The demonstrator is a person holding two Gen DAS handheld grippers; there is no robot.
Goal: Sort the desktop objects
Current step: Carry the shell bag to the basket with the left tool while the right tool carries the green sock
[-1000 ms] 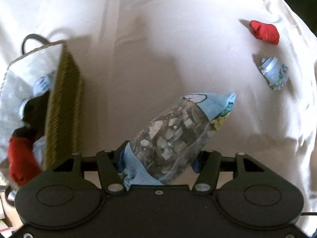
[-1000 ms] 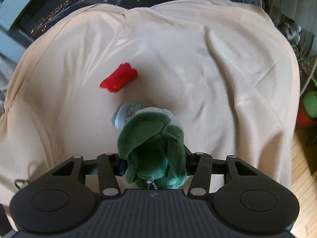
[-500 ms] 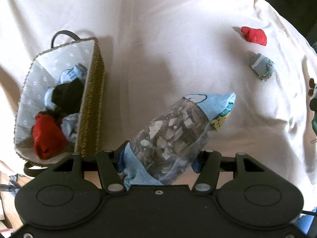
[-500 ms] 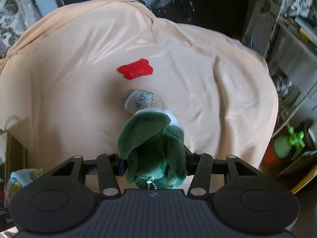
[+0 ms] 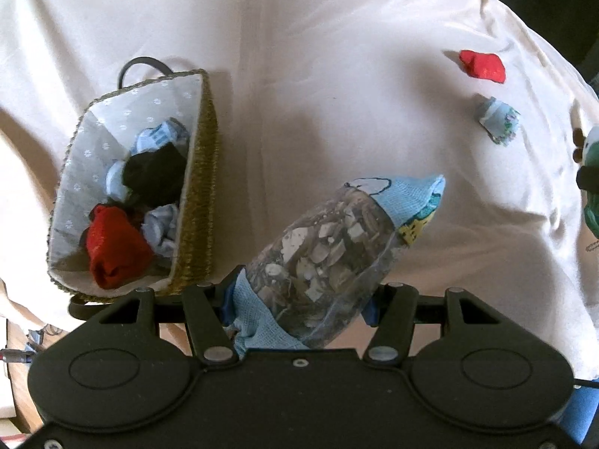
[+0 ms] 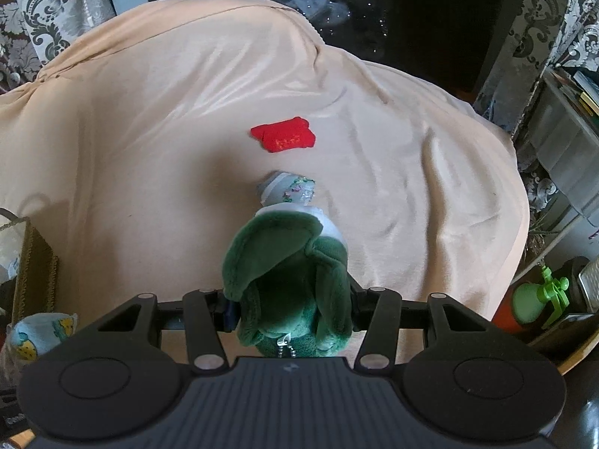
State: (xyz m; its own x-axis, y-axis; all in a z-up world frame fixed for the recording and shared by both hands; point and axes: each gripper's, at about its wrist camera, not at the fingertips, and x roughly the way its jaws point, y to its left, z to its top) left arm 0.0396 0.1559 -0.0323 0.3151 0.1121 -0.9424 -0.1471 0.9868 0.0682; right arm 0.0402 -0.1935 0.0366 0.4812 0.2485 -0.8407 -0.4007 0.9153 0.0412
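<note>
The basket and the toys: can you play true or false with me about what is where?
1. The basket already has things in it. True.
2. The left gripper holds nothing. False: its fingers clamp a clear pouch with blue cloth ends.
3. The right gripper holds a green plush. True.
4. The red piece lies in the basket. False: it lies on the cloth, beside a small patterned bundle.

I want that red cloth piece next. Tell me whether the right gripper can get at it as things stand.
Probably not yet: the path to the red cloth piece looks free, but the right gripper is shut on the green plush toy.
</note>
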